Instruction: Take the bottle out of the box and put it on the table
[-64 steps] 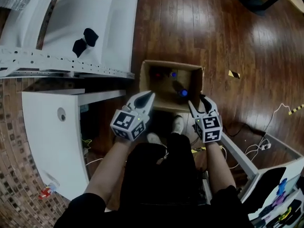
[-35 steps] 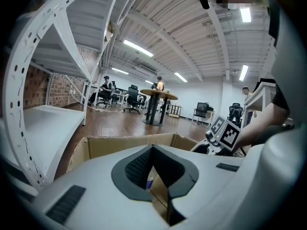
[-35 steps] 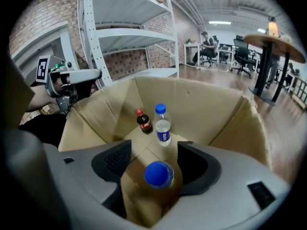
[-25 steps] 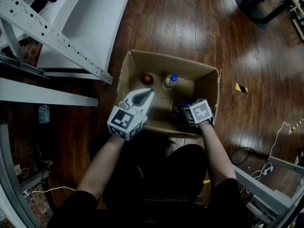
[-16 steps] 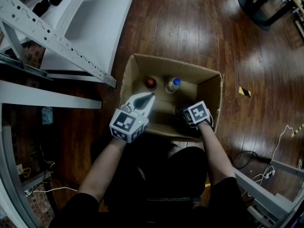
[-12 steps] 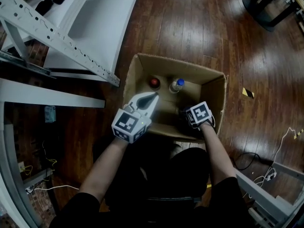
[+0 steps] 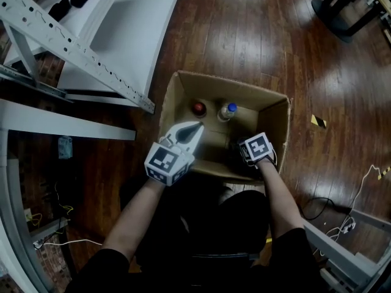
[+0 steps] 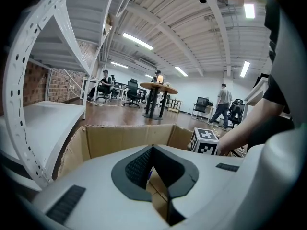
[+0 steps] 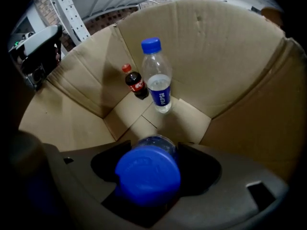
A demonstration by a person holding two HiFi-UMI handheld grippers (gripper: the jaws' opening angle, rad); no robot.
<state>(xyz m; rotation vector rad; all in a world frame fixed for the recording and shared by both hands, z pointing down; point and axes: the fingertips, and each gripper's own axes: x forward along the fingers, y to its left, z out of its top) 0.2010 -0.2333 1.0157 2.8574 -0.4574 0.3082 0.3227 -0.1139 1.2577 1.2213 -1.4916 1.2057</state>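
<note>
The bottle stands upright in the near right corner of the box, blue cap up, under your right hand. Your right gripper points steeply down over it. Its jaws have just been closing, and the bottle's shoulder now sits between them with a pad against each side, the cap rising toward the camera.

Two other items share the box floor along the far wall, toward the left corner: a clear bottle with a blue cap and blue label, and just beside it on its left a small cola bottle with a red cap. Both stand well apart from the gripped one and do not crowd it.

Your left gripper hangs over the box's near left rim, jaws together and empty.

The box rests on the wooden floor, with white shelving near its left side.
</note>
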